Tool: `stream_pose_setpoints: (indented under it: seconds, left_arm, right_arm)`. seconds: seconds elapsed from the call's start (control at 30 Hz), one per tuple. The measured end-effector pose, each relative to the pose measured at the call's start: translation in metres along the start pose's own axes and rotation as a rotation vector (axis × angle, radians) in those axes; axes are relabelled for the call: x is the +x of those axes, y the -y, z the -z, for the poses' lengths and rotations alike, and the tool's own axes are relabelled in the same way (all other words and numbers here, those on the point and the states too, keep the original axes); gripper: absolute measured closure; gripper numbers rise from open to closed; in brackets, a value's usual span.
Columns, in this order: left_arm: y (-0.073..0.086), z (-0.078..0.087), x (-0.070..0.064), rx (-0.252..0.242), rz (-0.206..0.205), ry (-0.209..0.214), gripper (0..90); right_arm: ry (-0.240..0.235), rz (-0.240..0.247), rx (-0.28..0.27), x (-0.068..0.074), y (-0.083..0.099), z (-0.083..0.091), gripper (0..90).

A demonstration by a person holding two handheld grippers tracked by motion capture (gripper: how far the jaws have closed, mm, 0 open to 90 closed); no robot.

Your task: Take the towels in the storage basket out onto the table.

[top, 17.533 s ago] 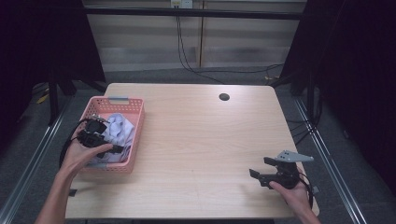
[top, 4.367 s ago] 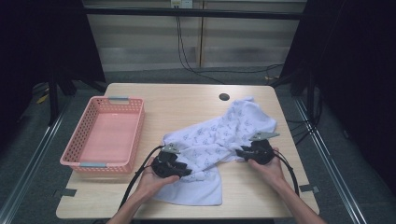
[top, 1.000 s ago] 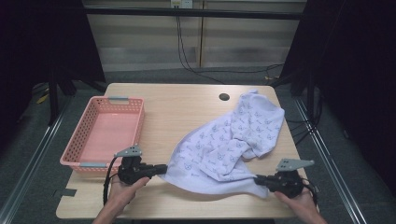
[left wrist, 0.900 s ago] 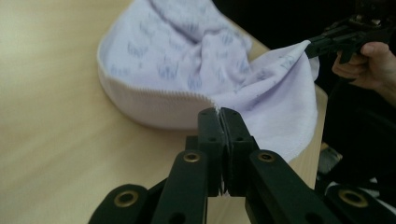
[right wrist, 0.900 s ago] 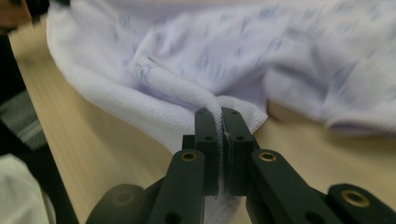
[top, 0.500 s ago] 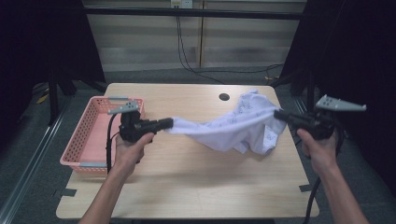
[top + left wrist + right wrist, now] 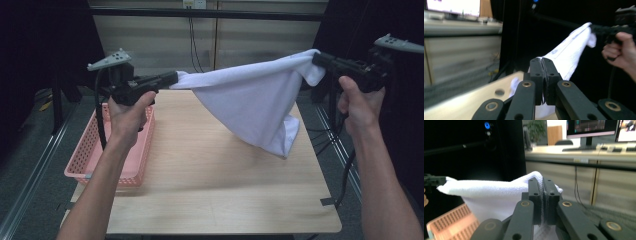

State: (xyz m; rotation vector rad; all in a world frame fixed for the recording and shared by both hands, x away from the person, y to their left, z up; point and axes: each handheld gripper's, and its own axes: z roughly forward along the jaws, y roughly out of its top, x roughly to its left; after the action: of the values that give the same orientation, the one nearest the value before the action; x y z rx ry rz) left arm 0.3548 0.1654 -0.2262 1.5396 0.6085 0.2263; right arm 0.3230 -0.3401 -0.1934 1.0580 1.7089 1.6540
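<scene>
The white towel (image 7: 252, 102) hangs in the air above the table (image 7: 200, 180), stretched between your two grippers. Its top edge runs nearly taut from one pinched corner to the other, a little higher at your right side. Below that edge the cloth sags into a broad pointed drape, folded over on itself at the lower right, with the lowest fold just over the far right part of the tabletop. The fabric looks like soft terry, plain white in the high view.

Your left gripper (image 7: 170, 80) has its jaws fully closed on one corner of the towel; in the left gripper view the two black jaws meet with only a thin sliver of cloth between them. Your right gripper (image 7: 320, 58) is likewise clamped tight on the opposite corner, the cloth bunched over its tips.

The pink basket (image 7: 92, 155) sits on the table's left edge, under your left forearm.
</scene>
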Motion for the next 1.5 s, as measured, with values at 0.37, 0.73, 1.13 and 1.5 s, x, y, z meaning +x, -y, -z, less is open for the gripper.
stream_pose_setpoints:
  seconds: [0.37,0.73,1.13,1.5]
  left_arm:
    - [0.111,0.050,-0.043,0.182,0.043,0.061,88.1]
    - [0.238,0.082,-0.071,0.453,0.148,0.104,78.2]
    - [0.243,0.005,-0.016,0.513,0.150,0.116,74.2]
    - [0.268,-0.088,0.009,0.630,0.121,0.087,66.7]
  right_arm:
    - [-0.107,0.030,0.122,0.050,0.094,0.063,87.1]
    - [-0.160,-0.080,0.399,0.091,0.257,0.145,80.6]
    - [-0.085,-0.014,0.484,0.057,0.273,0.079,58.7]
    - [-0.035,0.003,0.596,0.020,0.284,-0.011,48.7]
